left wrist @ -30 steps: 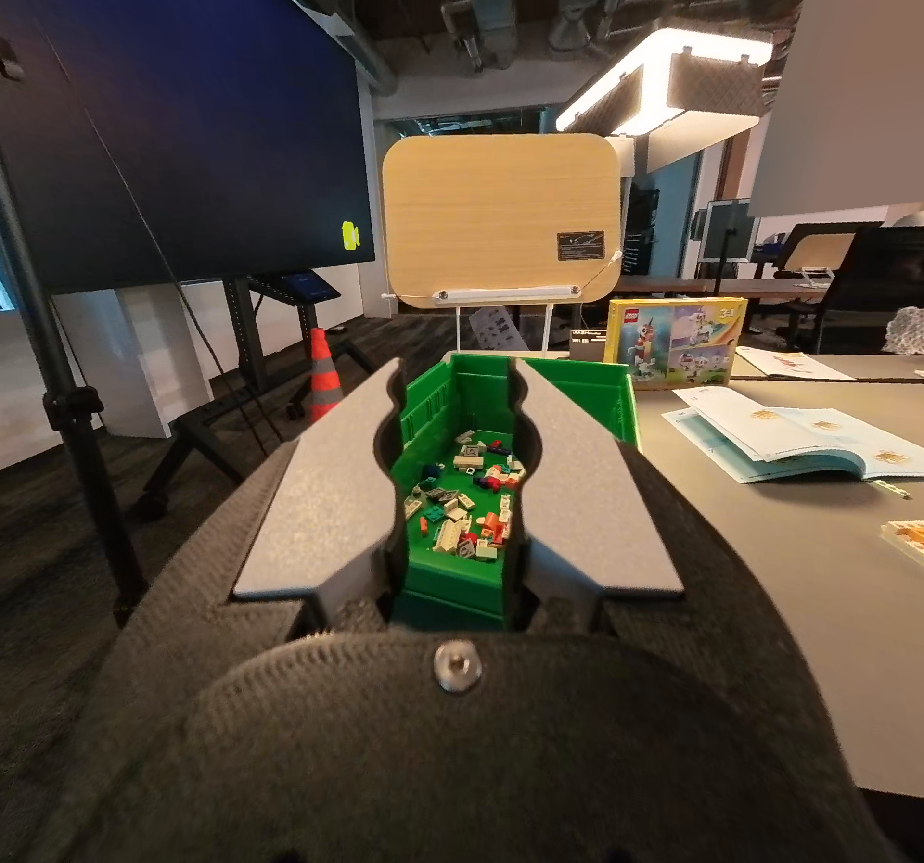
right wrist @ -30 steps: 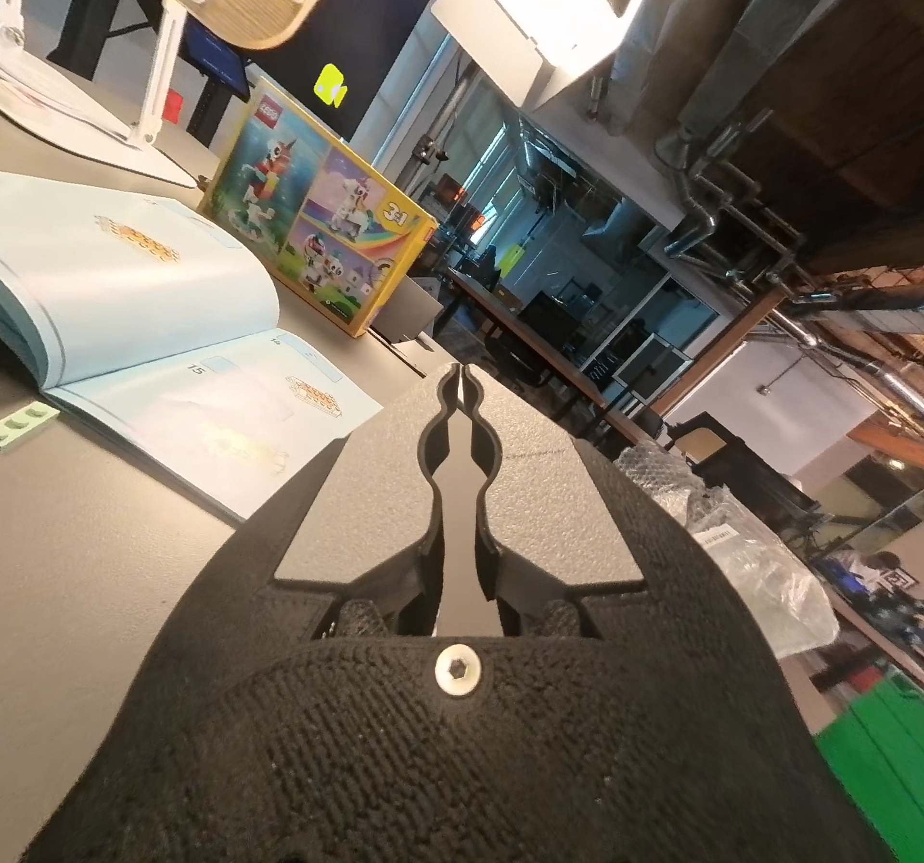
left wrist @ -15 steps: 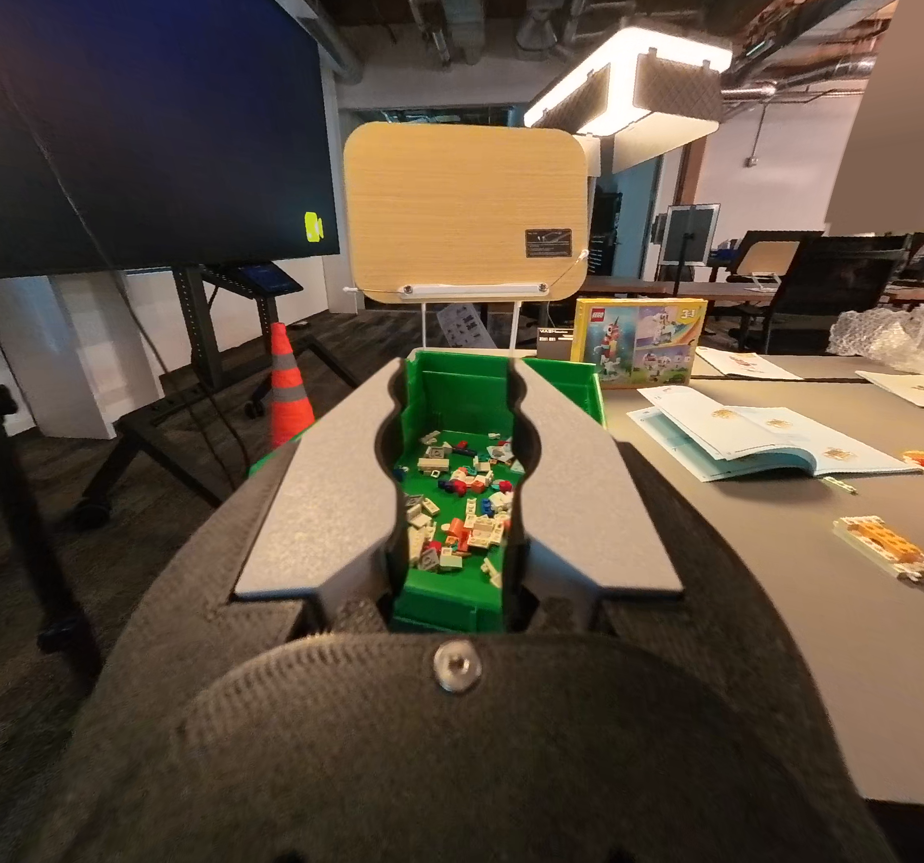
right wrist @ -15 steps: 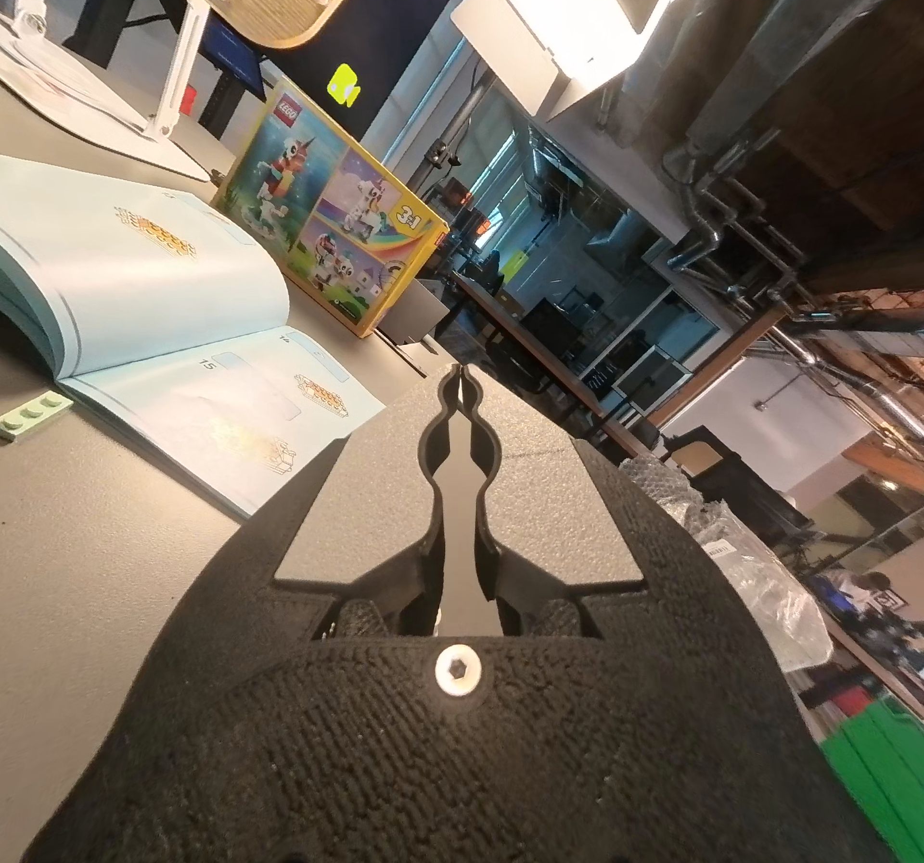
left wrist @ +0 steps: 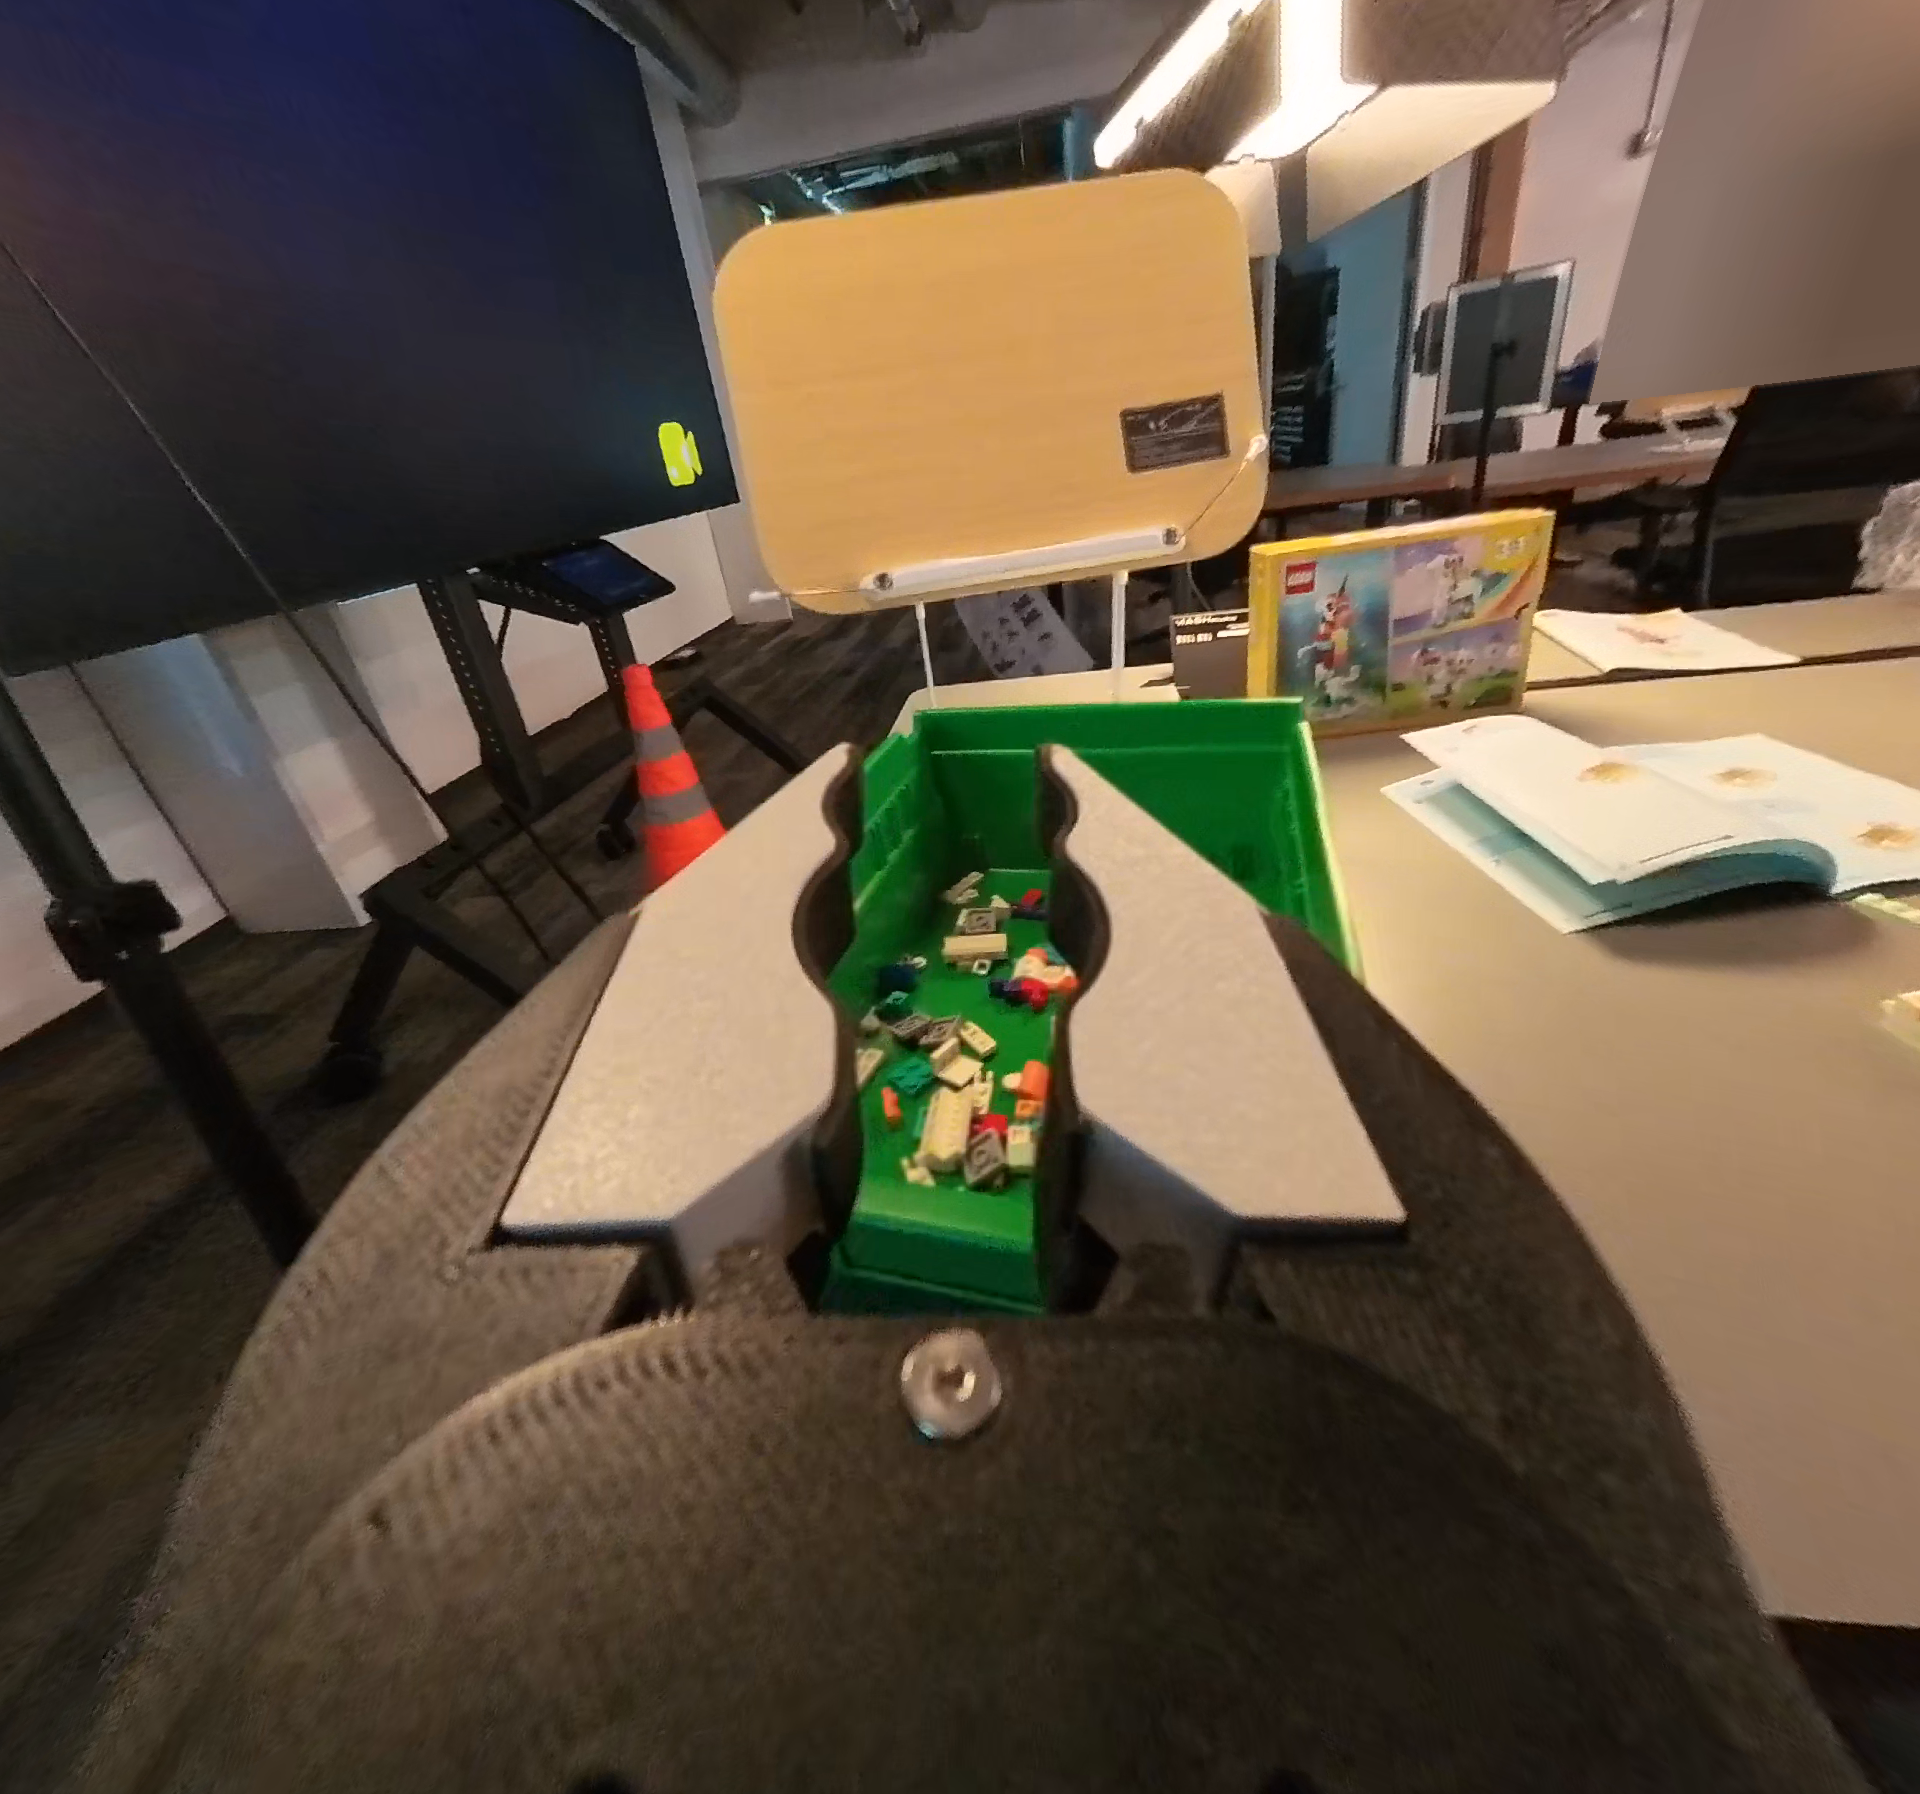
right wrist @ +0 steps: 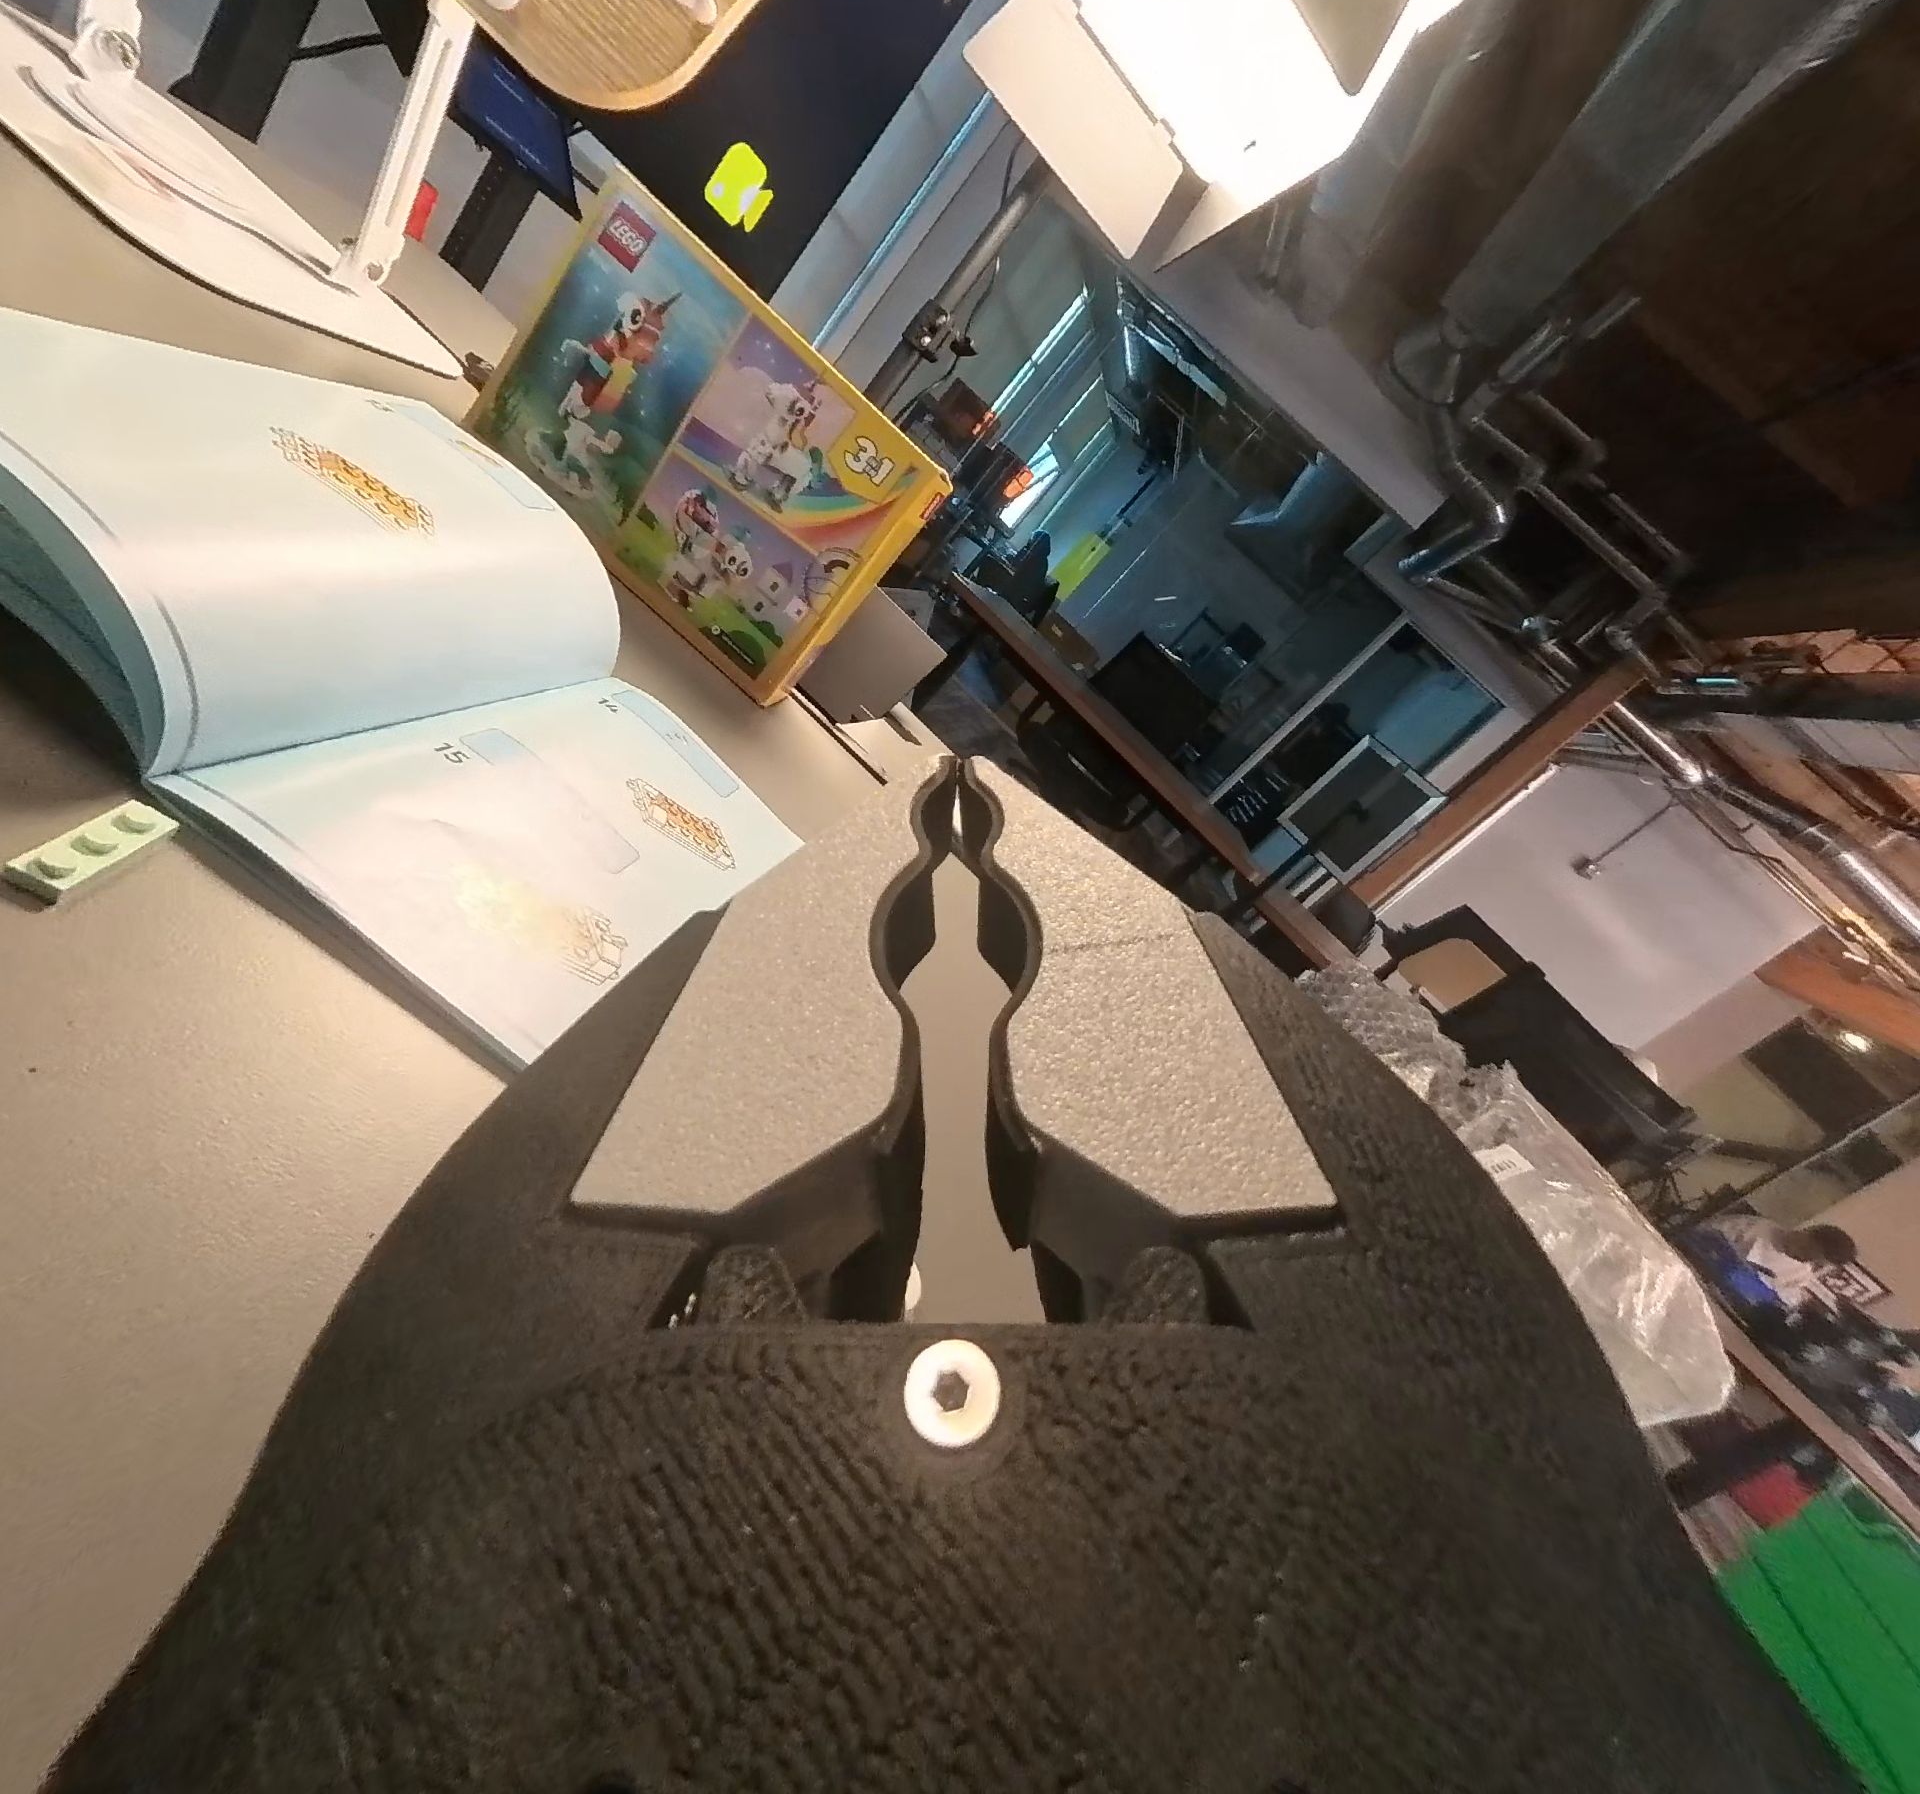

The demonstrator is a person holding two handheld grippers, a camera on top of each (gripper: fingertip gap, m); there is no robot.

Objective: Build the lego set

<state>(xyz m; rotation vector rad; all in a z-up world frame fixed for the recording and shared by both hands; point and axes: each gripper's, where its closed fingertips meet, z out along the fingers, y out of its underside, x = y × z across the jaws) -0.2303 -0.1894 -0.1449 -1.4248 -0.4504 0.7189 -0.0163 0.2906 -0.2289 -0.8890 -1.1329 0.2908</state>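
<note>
Left wrist view: left gripper (left wrist: 945,768), fingers apart, is hovering over green bin (left wrist: 1311,809) of loose bricks (left wrist: 961,1048); right gripper (right wrist: 958,776) is pinching together, empty.

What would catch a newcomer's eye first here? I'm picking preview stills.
The green bin of loose bricks at the table's left end, framed between the open fingers of the left gripper. Next, the yellow set box standing behind the open instruction booklet, ahead of the shut right gripper.
</note>
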